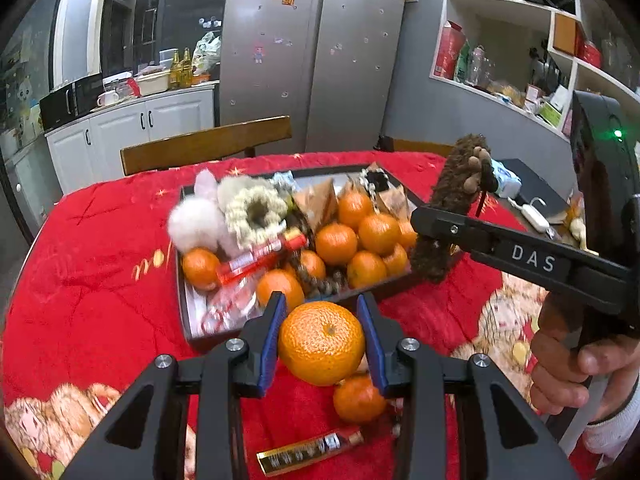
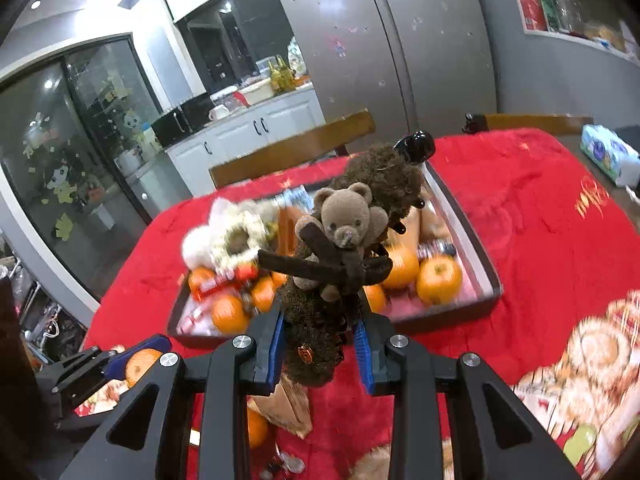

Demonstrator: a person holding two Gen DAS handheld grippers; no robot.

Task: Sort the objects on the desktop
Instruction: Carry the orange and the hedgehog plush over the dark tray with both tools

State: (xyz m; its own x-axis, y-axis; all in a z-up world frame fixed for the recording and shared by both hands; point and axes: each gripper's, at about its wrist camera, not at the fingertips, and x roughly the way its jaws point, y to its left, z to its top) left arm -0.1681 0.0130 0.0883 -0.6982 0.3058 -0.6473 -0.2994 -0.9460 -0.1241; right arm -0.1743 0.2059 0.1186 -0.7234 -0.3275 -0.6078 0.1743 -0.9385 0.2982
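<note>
While the left gripper (image 1: 322, 338) clamps an orange (image 1: 321, 343), the right gripper (image 2: 319, 354) grips a brown fuzzy hair clip (image 2: 320, 320) — both above the crowded tray (image 1: 185, 312).

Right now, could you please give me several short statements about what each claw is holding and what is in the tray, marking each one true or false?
1. The left claw grips an orange. True.
2. The right claw is empty. False: it grips a brown fuzzy hair clip with a small teddy bear.
3. The tray holds only oranges. False: it also holds fluffy white items and red packets.
4. The table is covered by a red cloth. True.
5. A gold-wrapped bar lies outside the tray. True.
</note>
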